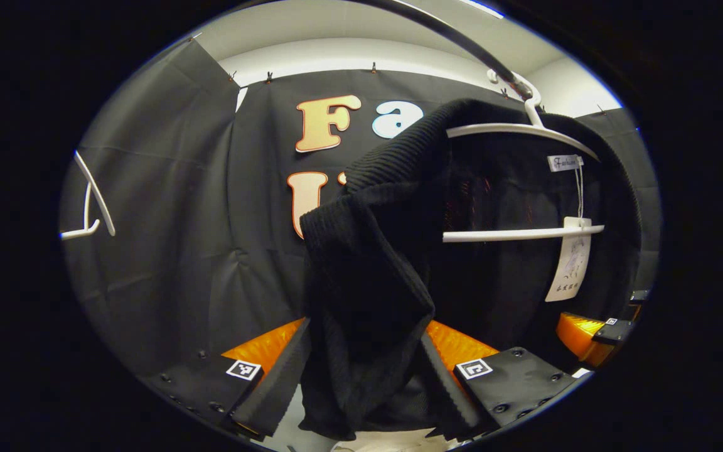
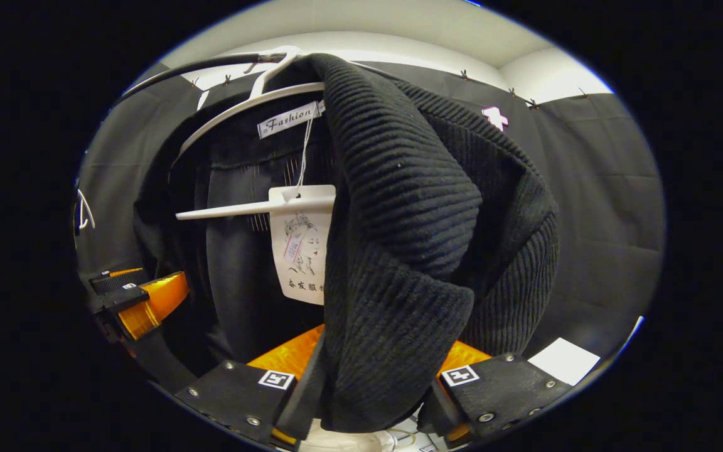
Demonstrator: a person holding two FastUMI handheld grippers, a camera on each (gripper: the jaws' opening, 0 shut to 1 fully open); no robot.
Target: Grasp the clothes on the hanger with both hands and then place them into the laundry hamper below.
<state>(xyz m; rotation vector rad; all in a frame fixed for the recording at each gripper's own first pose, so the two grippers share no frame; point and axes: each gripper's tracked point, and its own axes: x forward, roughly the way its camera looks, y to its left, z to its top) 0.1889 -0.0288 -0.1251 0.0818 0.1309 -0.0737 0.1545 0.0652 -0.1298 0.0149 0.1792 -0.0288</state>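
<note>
A black ribbed knit garment (image 1: 374,251) hangs on a white hanger (image 1: 518,130) from a dark rail (image 1: 462,44). In the left gripper view my left gripper (image 1: 361,383) is shut on a bunched front edge of the garment, the cloth squeezed between both fingers. In the right gripper view my right gripper (image 2: 371,389) is shut on the other thick ribbed edge of the garment (image 2: 412,207), below the white hanger (image 2: 242,107). A paper tag (image 2: 302,245) dangles from the collar over the hanger's lower bar. The other gripper (image 2: 135,301) shows at the left of the right gripper view.
Another white hanger (image 1: 91,207) hangs at the far left against the black cloth wall. A white surface (image 2: 562,359) shows low at the right of the right gripper view. White ceiling runs above the wall.
</note>
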